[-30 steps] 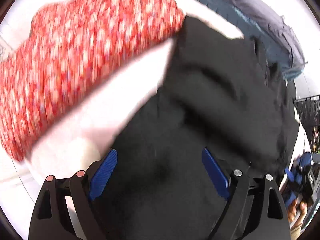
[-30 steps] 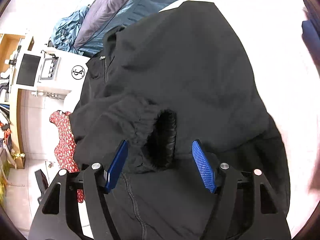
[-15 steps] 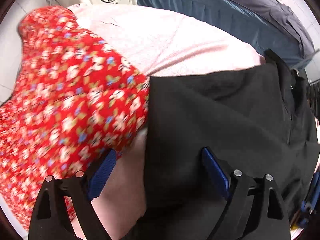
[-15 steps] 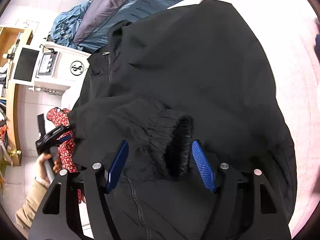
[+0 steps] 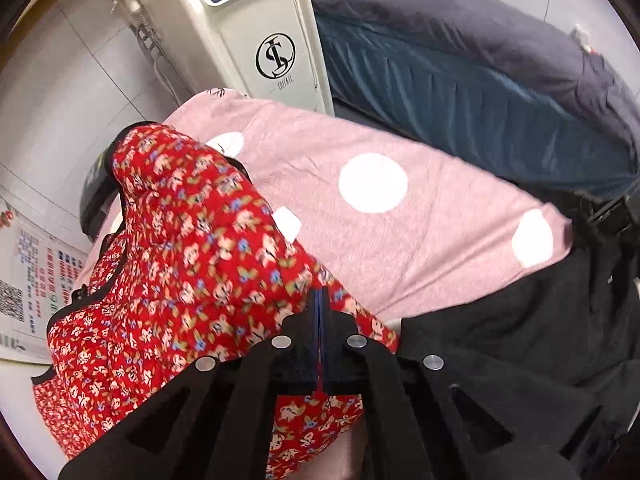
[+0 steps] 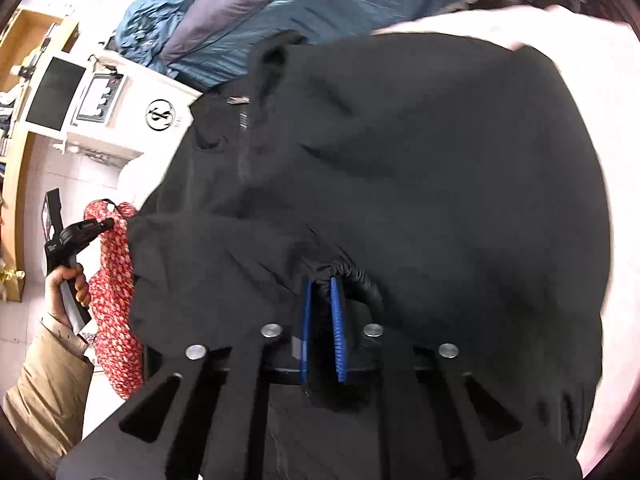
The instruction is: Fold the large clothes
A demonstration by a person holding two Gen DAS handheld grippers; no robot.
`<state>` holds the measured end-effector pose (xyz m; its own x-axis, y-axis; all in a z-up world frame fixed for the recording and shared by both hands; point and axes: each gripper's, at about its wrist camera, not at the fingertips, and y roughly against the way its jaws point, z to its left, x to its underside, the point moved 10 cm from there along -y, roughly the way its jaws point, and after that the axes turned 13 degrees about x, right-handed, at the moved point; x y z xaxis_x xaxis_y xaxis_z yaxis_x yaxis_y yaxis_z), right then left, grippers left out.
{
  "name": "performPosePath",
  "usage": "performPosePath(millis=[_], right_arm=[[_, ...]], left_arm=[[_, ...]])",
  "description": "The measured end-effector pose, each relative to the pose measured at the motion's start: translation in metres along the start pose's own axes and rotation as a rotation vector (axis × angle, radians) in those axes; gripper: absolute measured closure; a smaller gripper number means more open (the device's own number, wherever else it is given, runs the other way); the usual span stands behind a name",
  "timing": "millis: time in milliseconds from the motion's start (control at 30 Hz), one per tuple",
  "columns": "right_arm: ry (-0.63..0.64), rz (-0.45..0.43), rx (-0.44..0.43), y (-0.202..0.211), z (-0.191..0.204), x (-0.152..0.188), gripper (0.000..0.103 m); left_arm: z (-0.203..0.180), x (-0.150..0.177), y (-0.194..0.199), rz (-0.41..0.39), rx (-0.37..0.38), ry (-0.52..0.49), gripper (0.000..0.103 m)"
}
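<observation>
- Now the left gripper (image 5: 319, 296) has just been closing; its blue pads meet at the centre of the left wrist view, pinched on the edge of the red floral garment (image 5: 180, 264).
- That red floral garment, trimmed in black, lies from about 9 o'clock down to 6 o'clock of the left view, draped over the corner of the pink blanket (image 5: 320, 184) with white dots.
- At 3 to 5 o'clock of the same view the black jacket (image 5: 520, 320) rests on the blanket, just beside the red cloth.
- A white machine (image 5: 256, 32) with dials and a round logo stands at 12 o'clock, and a dark blue quilt (image 5: 460, 80) is heaped at 1 to 2 o'clock.
- The right gripper (image 6: 321, 284) has likewise just been closing; its blue pads (image 6: 338, 328) stand nearly together, clamped on the gathered elastic cuff (image 6: 360, 278) of the jacket's sleeve, near the centre of the right wrist view.
- The jacket spreads across most of the right view, its zip and collar toward 11 o'clock, the pink blanket showing around it at 1 to 4 o'clock.
- At 9 o'clock of the right view a hand (image 6: 66, 284) in a tan sleeve (image 6: 44, 392) holds the left gripper, whose tip touches the red garment hanging off the bed's edge.
</observation>
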<state>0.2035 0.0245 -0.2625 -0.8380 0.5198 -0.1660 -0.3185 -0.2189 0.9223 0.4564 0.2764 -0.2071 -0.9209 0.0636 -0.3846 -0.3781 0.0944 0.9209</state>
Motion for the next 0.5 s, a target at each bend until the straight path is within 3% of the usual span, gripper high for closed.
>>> performPosePath(millis=[67,100,133,200,267,333,400,467,500], right_arm=[[0.017,-0.029,0.028,0.000,0.006,-0.014,0.095],[0.034,-0.061,0.055,0.004,0.009,-0.024,0.095],[0.038,-0.083,0.060,0.009,0.012,-0.030,0.095],[0.018,-0.135,0.025,0.028,0.019,-0.042,0.095],[0.017,-0.183,0.006,0.046,0.022,-0.049,0.095],[0.051,-0.231,0.029,0.062,0.021,-0.053,0.095],[0.067,-0.215,0.056,0.058,0.014,-0.052,0.095],[0.062,-0.171,0.086,0.044,0.002,-0.046,0.095],[0.060,-0.154,0.090,0.039,-0.002,-0.044,0.095]], left_arm=[[-0.002,0.002,0.012,-0.017,0.081,0.007,0.102],[-0.010,0.003,0.013,-0.006,0.121,0.003,0.090],[-0.017,0.008,0.011,0.013,0.137,-0.009,0.051],[-0.024,0.016,0.010,0.011,0.122,-0.026,0.005],[-0.035,0.024,0.004,0.004,0.134,-0.040,0.006],[-0.042,0.044,-0.009,0.069,0.134,-0.053,0.006],[-0.040,0.056,-0.027,0.127,0.072,-0.082,0.007],[-0.048,0.060,-0.039,0.120,-0.011,-0.169,0.008],[-0.051,0.062,-0.043,0.120,-0.038,-0.206,0.013]])
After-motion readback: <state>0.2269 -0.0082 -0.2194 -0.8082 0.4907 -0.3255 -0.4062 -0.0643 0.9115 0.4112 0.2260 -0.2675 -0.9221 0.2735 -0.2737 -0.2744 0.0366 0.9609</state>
